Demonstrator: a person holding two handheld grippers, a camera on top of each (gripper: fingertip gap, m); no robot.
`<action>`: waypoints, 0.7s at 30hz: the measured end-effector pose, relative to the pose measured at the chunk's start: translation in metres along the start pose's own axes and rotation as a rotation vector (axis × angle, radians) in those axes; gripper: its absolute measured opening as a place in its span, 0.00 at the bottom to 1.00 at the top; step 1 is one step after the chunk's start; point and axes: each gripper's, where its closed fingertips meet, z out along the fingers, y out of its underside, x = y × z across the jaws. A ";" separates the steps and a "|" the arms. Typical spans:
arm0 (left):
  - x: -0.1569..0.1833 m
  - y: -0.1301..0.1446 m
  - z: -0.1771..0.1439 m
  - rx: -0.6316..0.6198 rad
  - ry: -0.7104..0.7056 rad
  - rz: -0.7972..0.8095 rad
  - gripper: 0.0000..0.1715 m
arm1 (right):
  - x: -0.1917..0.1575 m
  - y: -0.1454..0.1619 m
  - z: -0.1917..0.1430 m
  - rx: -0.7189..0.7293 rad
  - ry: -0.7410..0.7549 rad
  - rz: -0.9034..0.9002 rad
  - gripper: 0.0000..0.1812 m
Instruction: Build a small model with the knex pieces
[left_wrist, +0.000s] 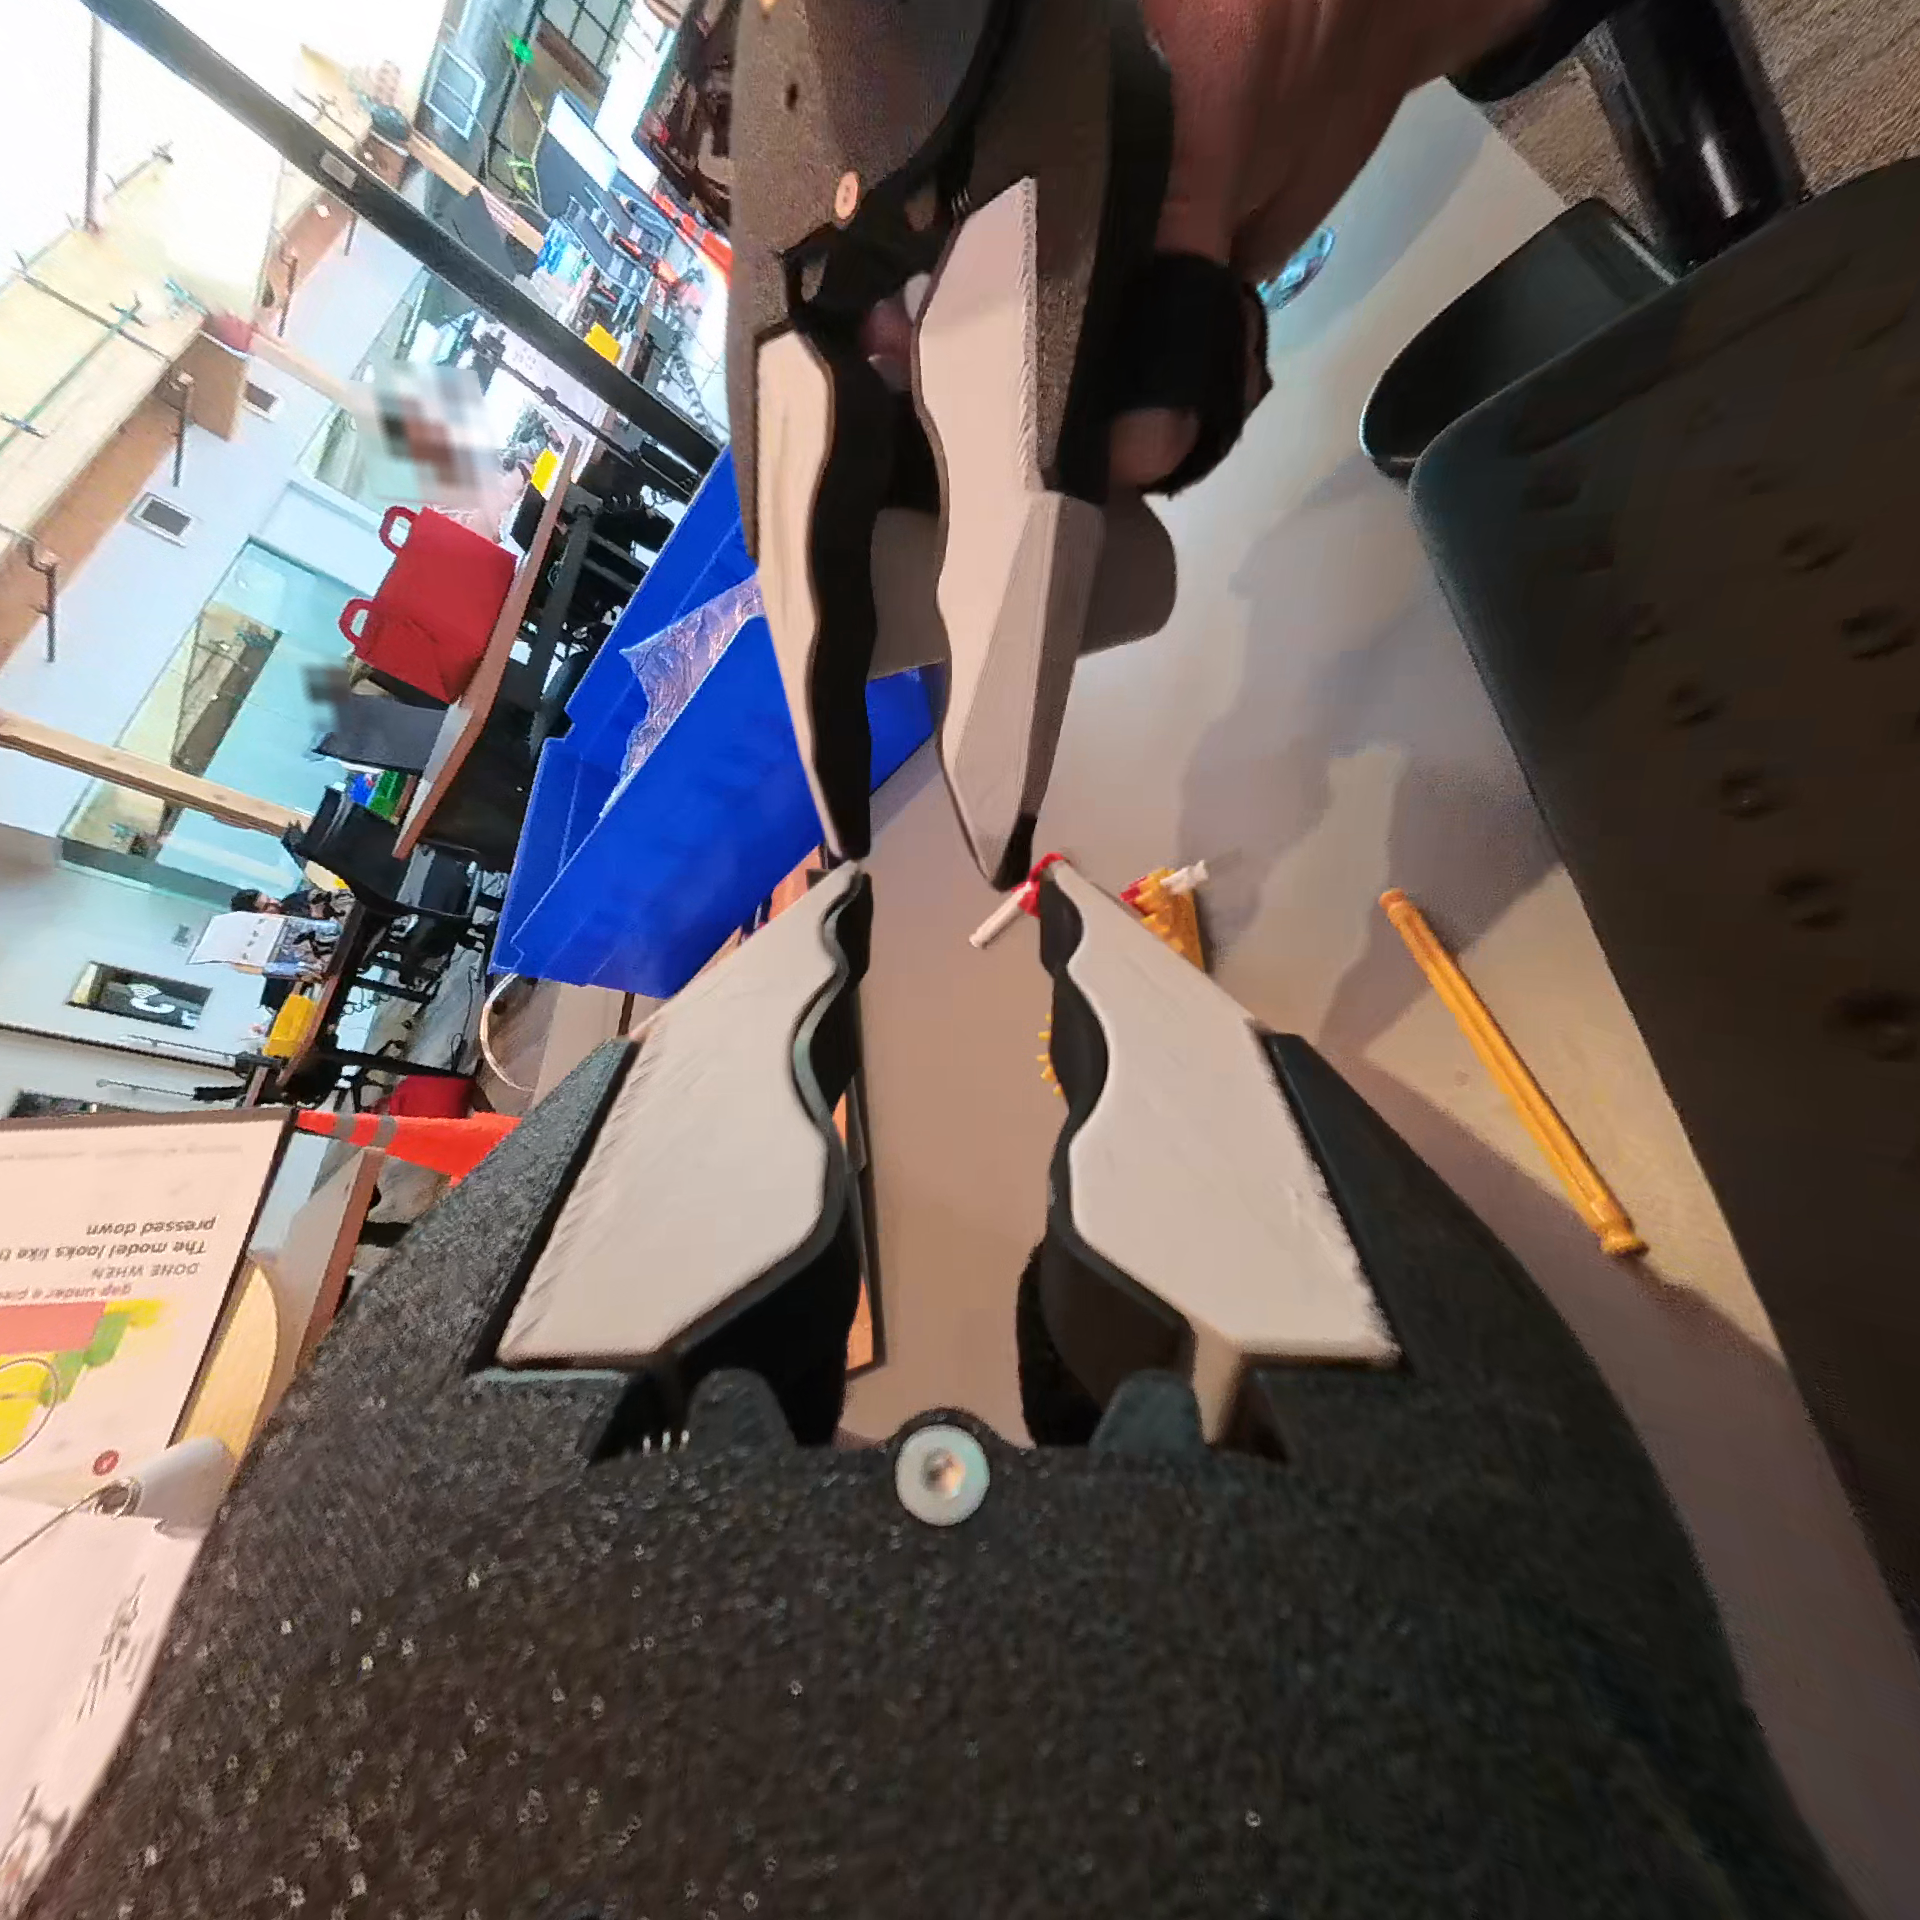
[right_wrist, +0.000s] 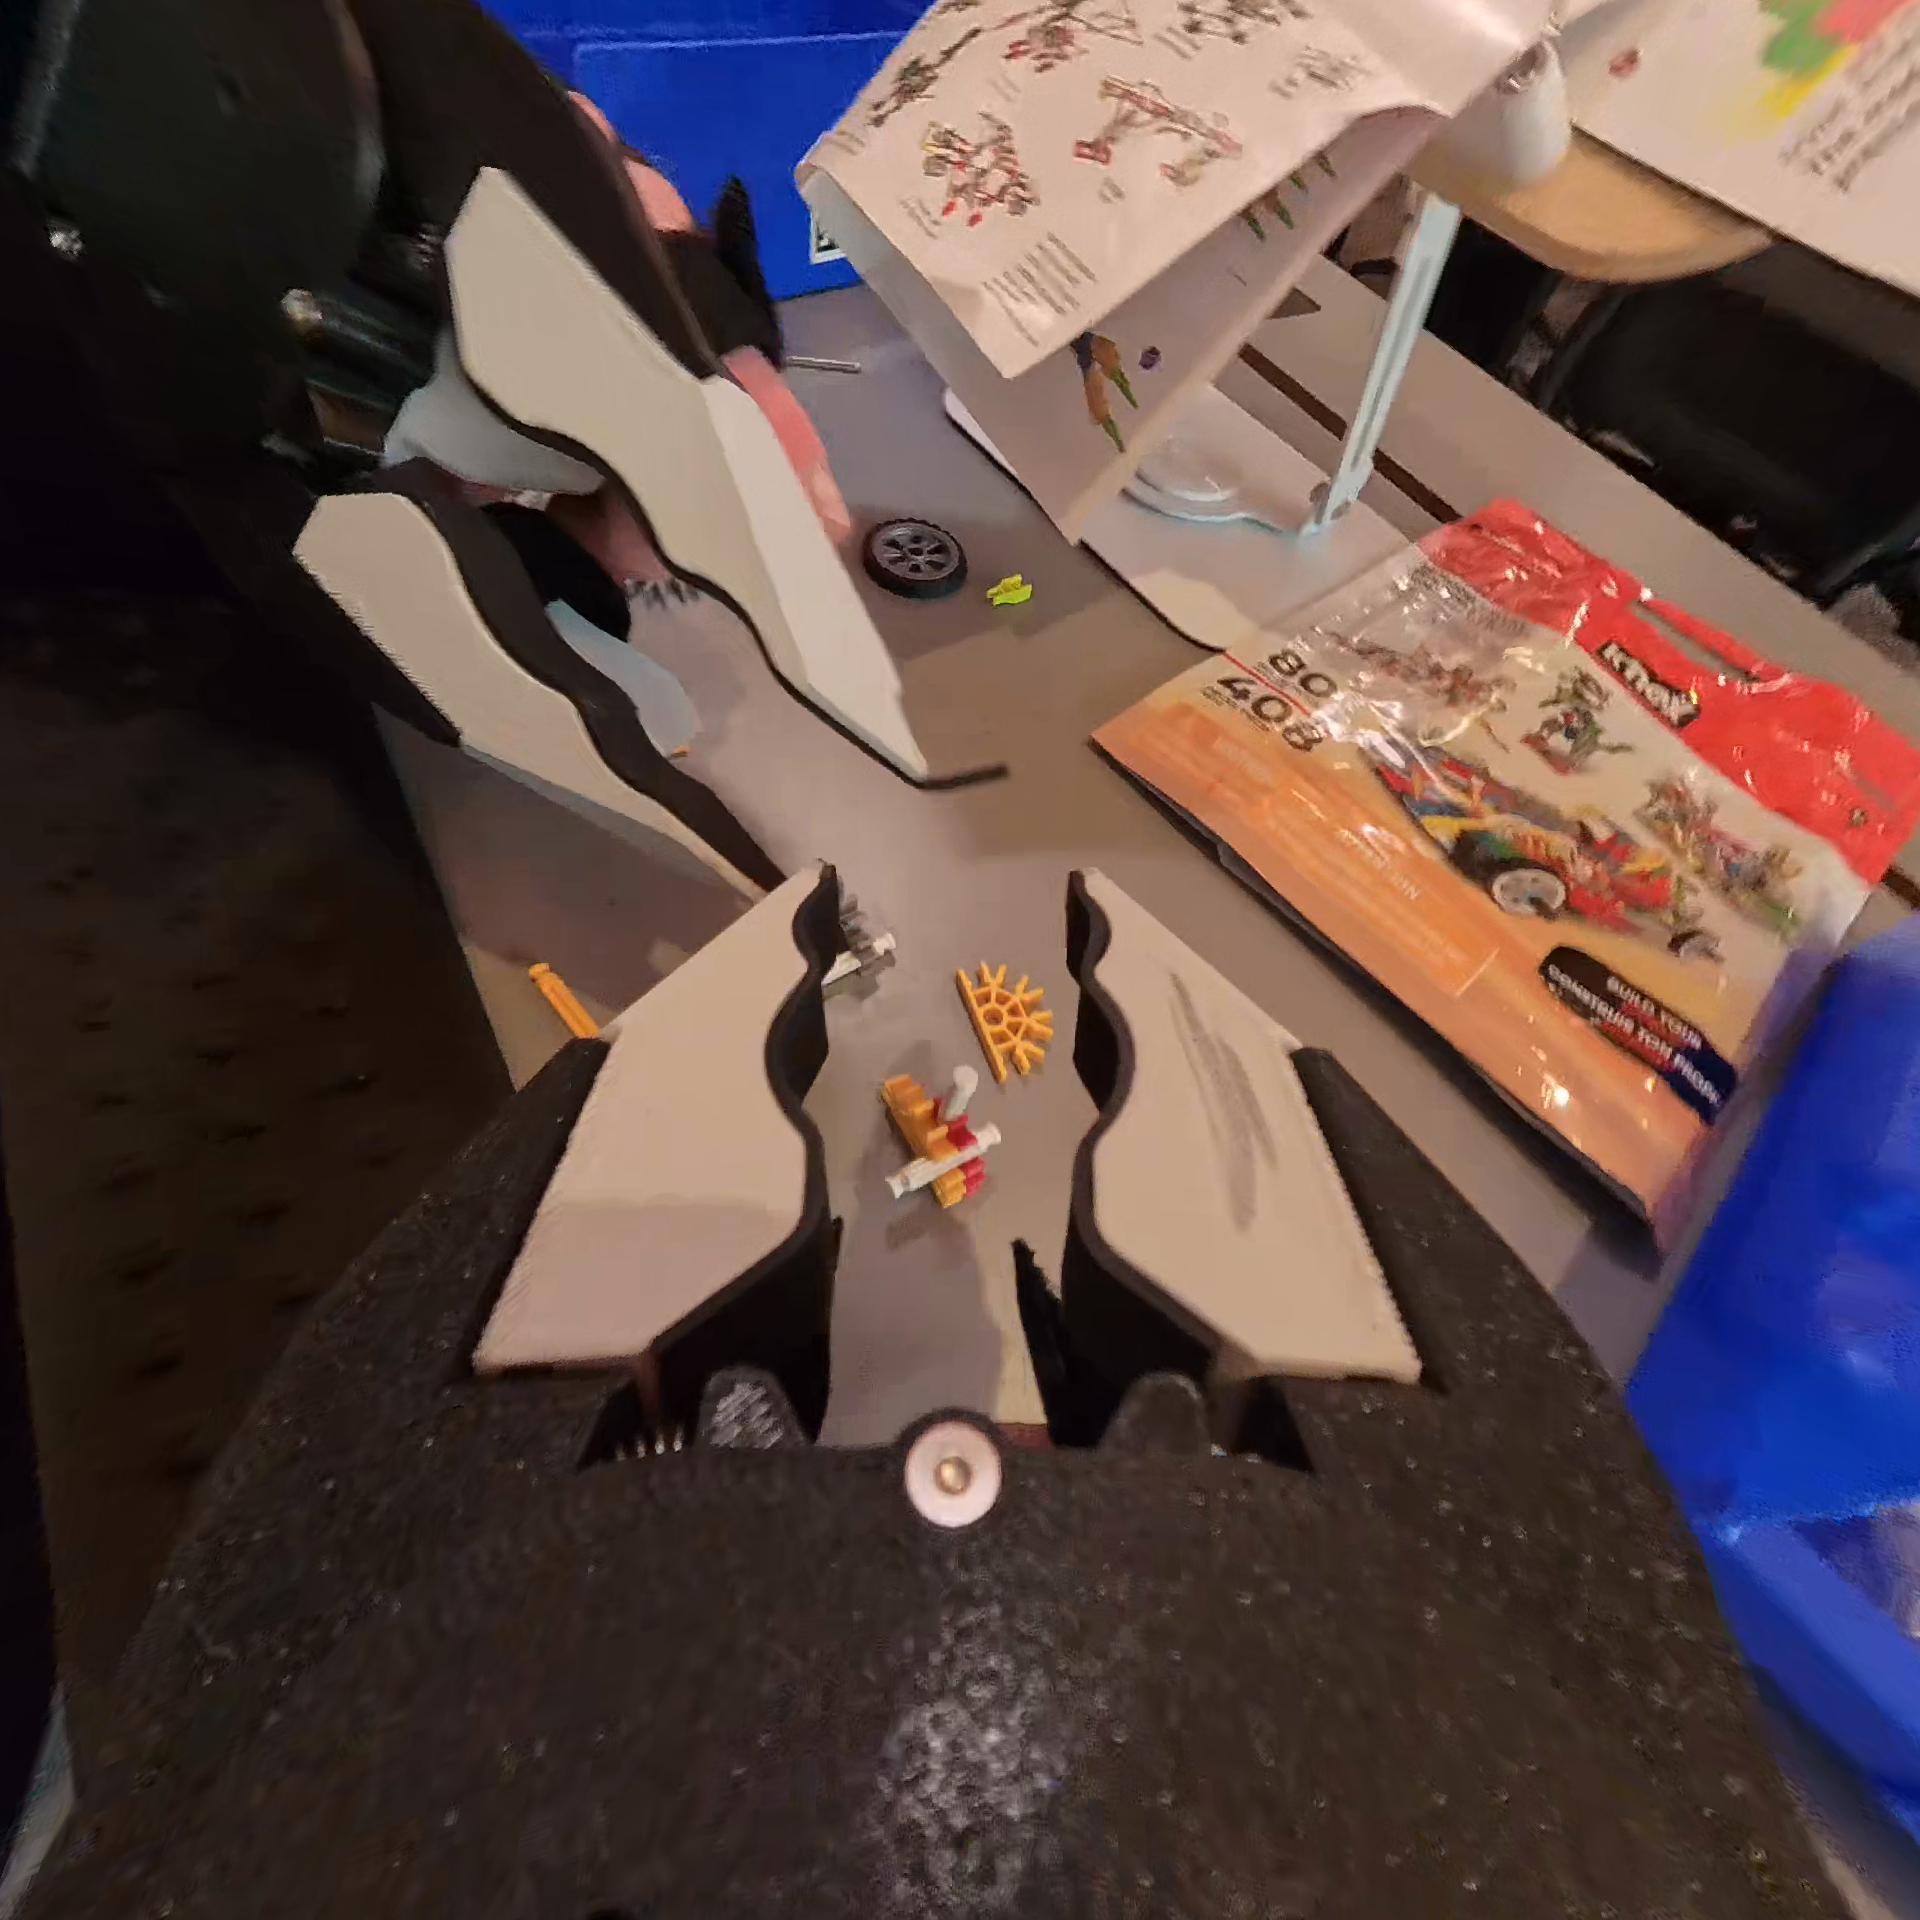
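Grey surface (right_wrist: 935, 831) carries a small yellow, red and white toy assembly (right_wrist: 940, 1143) between the released fingers of the right gripper (right_wrist: 951, 894), a yellow fan-shaped connector (right_wrist: 1003, 1018) just at its 1 o'clock. The left gripper (right_wrist: 847, 816), fingers also spread and empty, hangs at 11 o'clock. A printed bag (right_wrist: 1507, 831) lies at 3 o'clock, a small wheel (right_wrist: 914, 559) at 12, and a yellow rod (left_wrist: 1507, 1070) lies apart.

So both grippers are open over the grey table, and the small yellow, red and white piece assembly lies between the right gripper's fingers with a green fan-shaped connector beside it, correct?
Nearly. The fan-shaped connector beside the small assembly is yellow, not green, as the right wrist view shows. The rest holds: the right gripper and the left gripper are both open over the grey table.
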 end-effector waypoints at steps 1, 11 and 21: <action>0.001 0.000 0.001 -0.002 0.001 0.005 0.18 | -0.005 -0.004 0.001 -0.004 -0.004 -0.033 0.20; -0.005 -0.011 -0.002 0.027 -0.087 0.083 0.16 | -0.015 -0.032 -0.001 0.024 0.143 -0.266 0.08; -0.014 -0.030 -0.011 0.062 -0.227 0.249 0.09 | -0.021 -0.047 -0.017 0.060 0.225 -0.422 0.15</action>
